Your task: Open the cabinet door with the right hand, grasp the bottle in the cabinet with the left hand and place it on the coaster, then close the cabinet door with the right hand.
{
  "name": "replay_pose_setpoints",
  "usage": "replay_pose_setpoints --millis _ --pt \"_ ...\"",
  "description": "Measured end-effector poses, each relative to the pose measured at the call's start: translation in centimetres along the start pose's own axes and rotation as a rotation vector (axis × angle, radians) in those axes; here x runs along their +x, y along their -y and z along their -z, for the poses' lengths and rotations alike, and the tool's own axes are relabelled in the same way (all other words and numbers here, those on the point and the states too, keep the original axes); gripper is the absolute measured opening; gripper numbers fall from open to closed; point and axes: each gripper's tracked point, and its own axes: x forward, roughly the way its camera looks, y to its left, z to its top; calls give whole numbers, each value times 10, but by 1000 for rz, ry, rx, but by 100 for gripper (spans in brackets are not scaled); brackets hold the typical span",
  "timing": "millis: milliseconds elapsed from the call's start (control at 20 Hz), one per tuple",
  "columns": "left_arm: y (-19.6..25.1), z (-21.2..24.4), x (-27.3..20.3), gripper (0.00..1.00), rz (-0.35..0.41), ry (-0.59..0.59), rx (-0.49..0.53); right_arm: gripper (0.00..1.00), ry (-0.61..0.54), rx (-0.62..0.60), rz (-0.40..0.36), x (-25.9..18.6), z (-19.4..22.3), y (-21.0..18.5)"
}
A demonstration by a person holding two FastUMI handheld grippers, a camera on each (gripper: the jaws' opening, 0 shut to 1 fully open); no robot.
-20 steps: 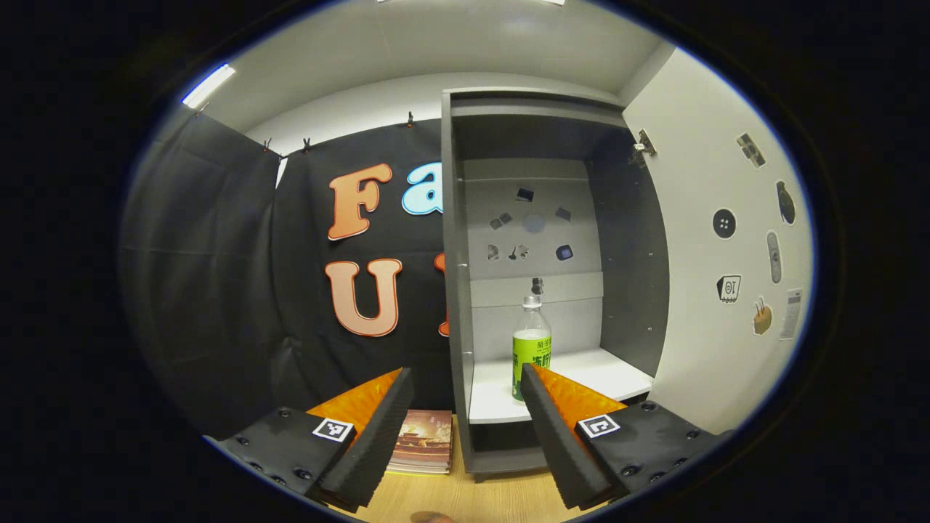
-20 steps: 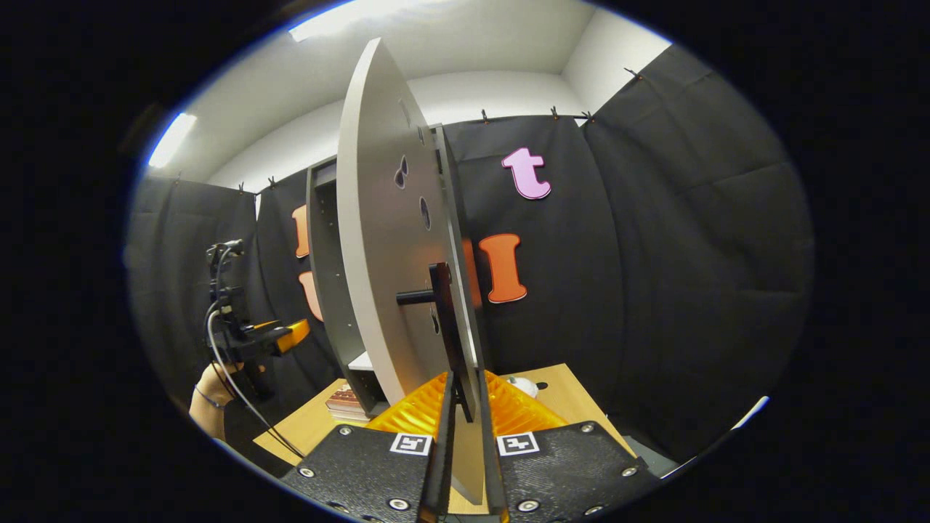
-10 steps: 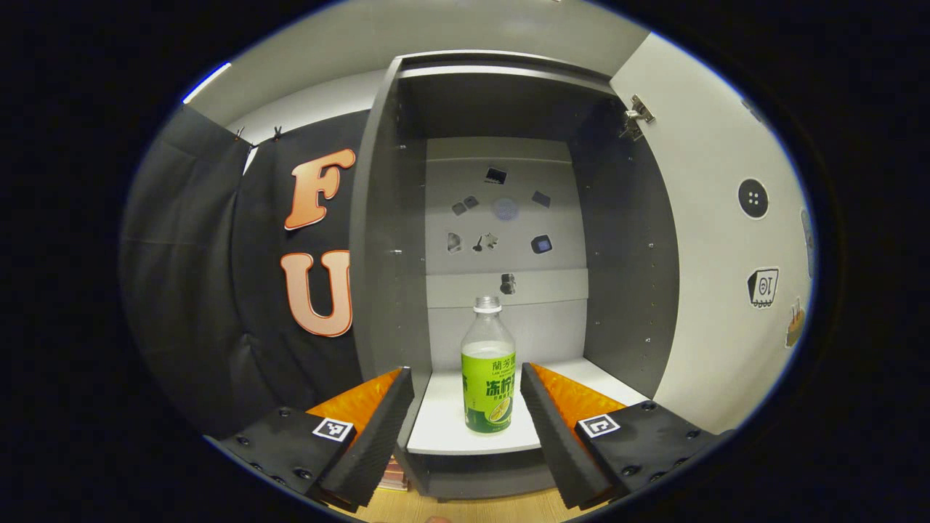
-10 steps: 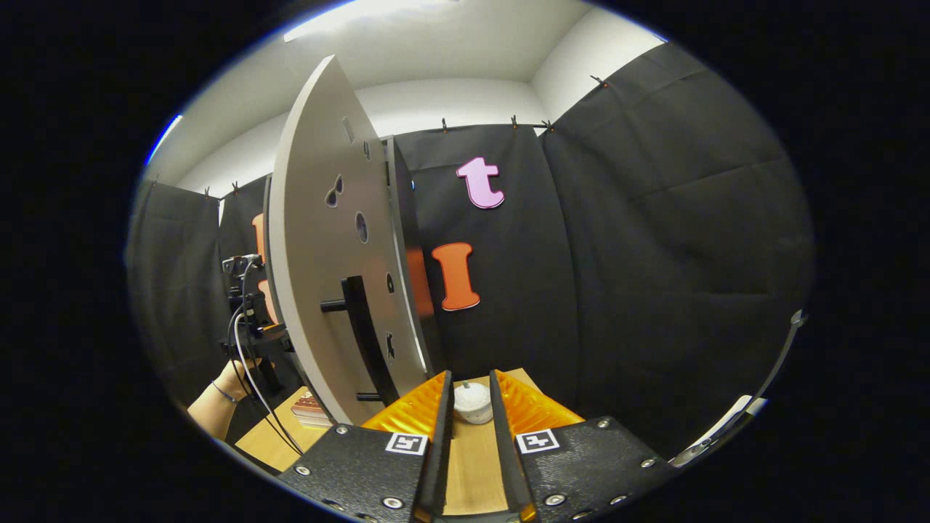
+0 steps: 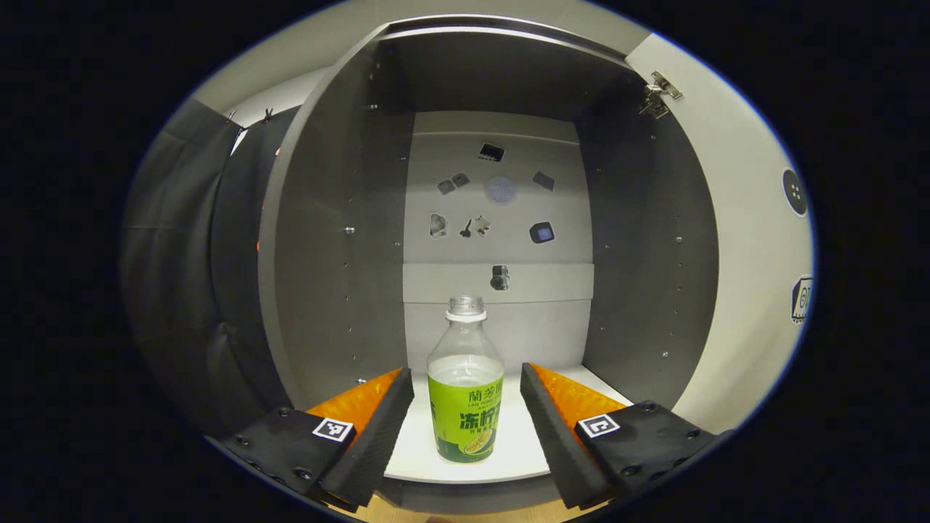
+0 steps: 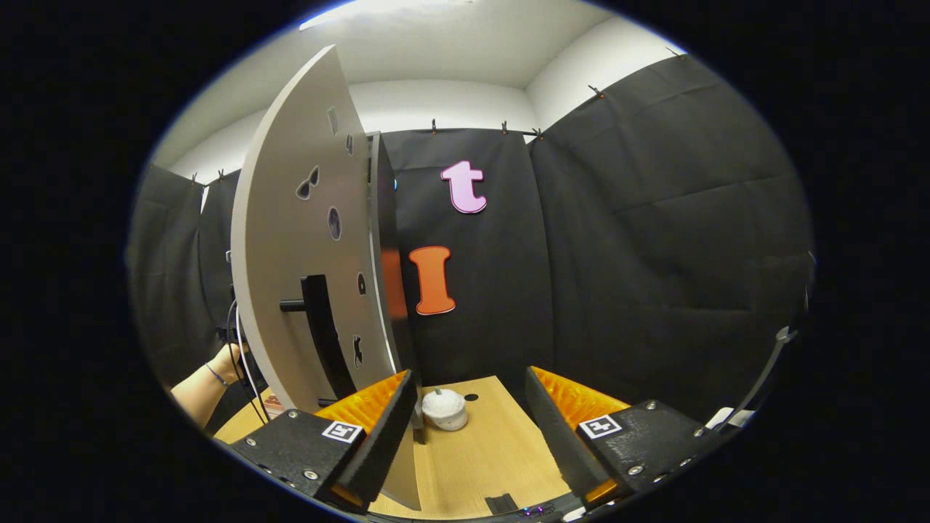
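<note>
A clear bottle [image 5: 466,392] with a green label and a white neck ring stands upright on the white shelf [image 5: 519,454] of the grey cabinet [image 5: 341,240]. My left gripper [image 5: 466,407] is open, its orange fingers on either side of the bottle without touching it. The cabinet door [image 6: 305,247] stands wide open, its black handle [image 6: 320,334] facing the right gripper view. My right gripper [image 6: 471,410] is open over the wooden table [image 6: 487,450], right of the door, holding nothing. The coaster cannot be made out.
A small white lidded pot [image 6: 444,409] sits on the table beyond the right fingers. A person's forearm [image 6: 200,385] with cables shows left of the door. Small stickers dot the cabinet's back panel [image 5: 501,196] and the inside of the door [image 5: 755,240].
My left gripper moved forward to the cabinet until the bottle stands between its fingers. My right gripper let go of the door handle, opened wide and swung right of the door.
</note>
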Motion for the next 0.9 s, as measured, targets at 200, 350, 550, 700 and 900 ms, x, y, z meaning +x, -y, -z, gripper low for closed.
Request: replay_pose_setpoints --millis 200,350,550,700,900 --pt "3 13 20 96 16 -44 -20 93 -1 -10 36 7 1 7" --pt "2 24 31 97 13 -80 -12 93 -8 -7 57 9 3 11" --pt "3 34 32 85 14 -109 -39 93 -22 -4 79 8 9 17" --pt "6 32 9 83 46 -124 -69 93 -18 -10 84 11 6 18" --pt "1 28 -29 83 63 -115 -92 93 -3 -21 69 11 4 18"
